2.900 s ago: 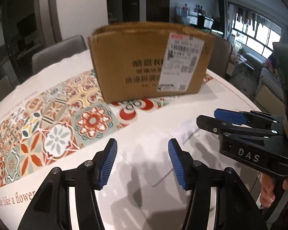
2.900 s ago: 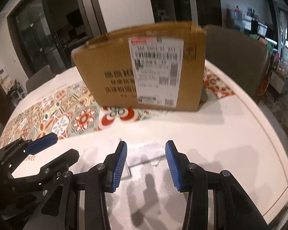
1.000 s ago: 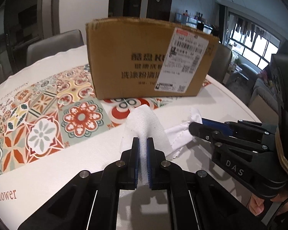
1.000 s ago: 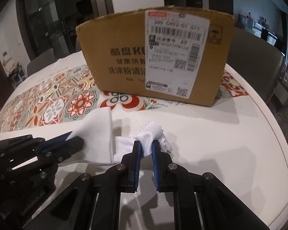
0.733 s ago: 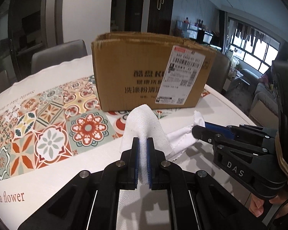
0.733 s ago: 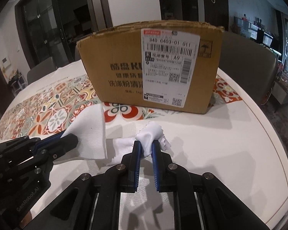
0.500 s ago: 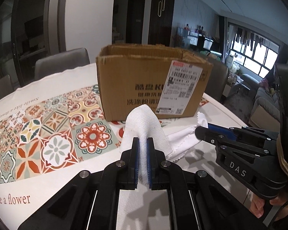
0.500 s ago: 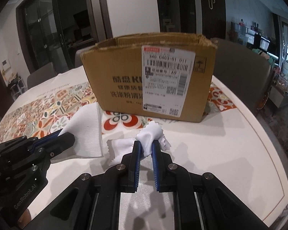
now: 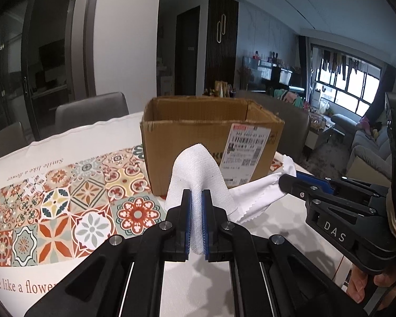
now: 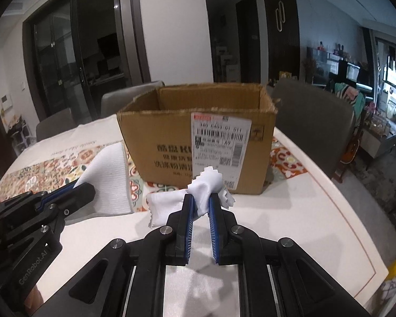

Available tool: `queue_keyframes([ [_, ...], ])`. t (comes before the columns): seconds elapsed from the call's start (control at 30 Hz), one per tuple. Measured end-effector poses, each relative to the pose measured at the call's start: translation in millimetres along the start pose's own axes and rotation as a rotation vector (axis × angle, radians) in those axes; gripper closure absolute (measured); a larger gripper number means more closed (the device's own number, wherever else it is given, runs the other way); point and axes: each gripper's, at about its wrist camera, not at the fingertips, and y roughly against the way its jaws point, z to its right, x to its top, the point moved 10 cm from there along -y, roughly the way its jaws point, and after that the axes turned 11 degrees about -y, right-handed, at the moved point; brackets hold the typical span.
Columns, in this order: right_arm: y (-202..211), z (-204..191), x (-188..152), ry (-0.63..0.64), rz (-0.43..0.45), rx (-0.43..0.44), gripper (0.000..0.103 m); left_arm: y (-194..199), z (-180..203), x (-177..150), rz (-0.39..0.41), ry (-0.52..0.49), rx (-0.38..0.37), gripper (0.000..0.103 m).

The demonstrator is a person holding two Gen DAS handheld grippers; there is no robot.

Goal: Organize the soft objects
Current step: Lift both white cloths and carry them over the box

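Both grippers had closed their jaws on a white cloth, the left gripper [image 9: 196, 222] and right gripper [image 10: 199, 222] holding the cloth [image 9: 198, 171] off the tabletop [image 10: 290, 211], short of the open box [image 10: 198, 142]; dropping it in seemingly remained.

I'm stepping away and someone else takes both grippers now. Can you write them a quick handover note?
Left gripper: shut on the ribbed white cloth, lifted above the table.
Right gripper: shut on the zigzag-edged white cloth, also lifted.
Both cloths are held side by side just in front of the open cardboard box, which stands on the patterned mat.
Done: both cloths picked up.
Left: probably carry them over the box rim and release inside. What the box already holds is not visible.
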Motion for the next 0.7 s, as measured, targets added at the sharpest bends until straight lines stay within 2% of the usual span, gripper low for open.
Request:
queue_keyframes([
  [0.7, 49, -7, 73, -0.010, 0.226, -0.010, 0.090, 29, -13, 70, 0.170, -0.022, 0.054, 0.094],
])
